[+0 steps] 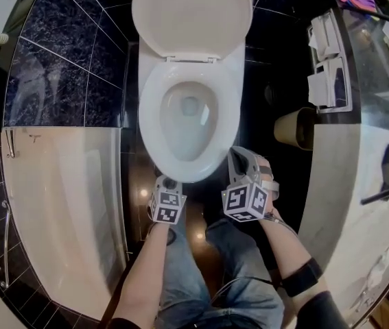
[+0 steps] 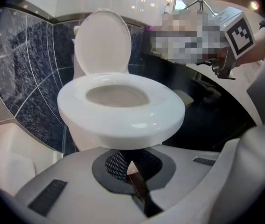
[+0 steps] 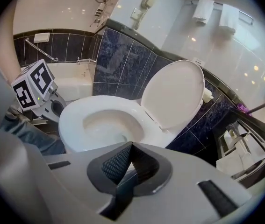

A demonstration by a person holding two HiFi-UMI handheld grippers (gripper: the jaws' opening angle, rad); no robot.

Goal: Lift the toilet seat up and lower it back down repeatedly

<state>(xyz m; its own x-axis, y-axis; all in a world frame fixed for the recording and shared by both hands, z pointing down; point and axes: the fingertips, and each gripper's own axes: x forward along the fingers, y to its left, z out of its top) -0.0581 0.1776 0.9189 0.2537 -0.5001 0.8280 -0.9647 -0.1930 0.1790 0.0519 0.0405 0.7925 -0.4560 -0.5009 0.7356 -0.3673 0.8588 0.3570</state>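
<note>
The white toilet seat [image 1: 149, 115] lies flat on the bowl, and the lid [image 1: 189, 16] stands raised against the tank. My left gripper [image 1: 169, 184] sits just under the bowl's front edge, slightly left, with its pads together and empty [image 2: 126, 160]. In the left gripper view the seat's front [image 2: 123, 118] looms right above the jaws. My right gripper [image 1: 238, 156] is beside the bowl's front right, also shut on nothing [image 3: 131, 146]. From the right gripper view the seat [image 3: 76, 120] and lid [image 3: 174, 94] lie ahead, with the left gripper's cube [image 3: 34, 90] beyond them.
A white bathtub [image 1: 57, 204] fills the left side behind a dark tiled wall [image 1: 64, 67]. On the right are a pale counter [image 1: 359, 184], a paper holder [image 1: 328, 64] and a tan bin [image 1: 296, 127]. The person's jeans-clad legs [image 1: 215, 279] stand in front of the toilet.
</note>
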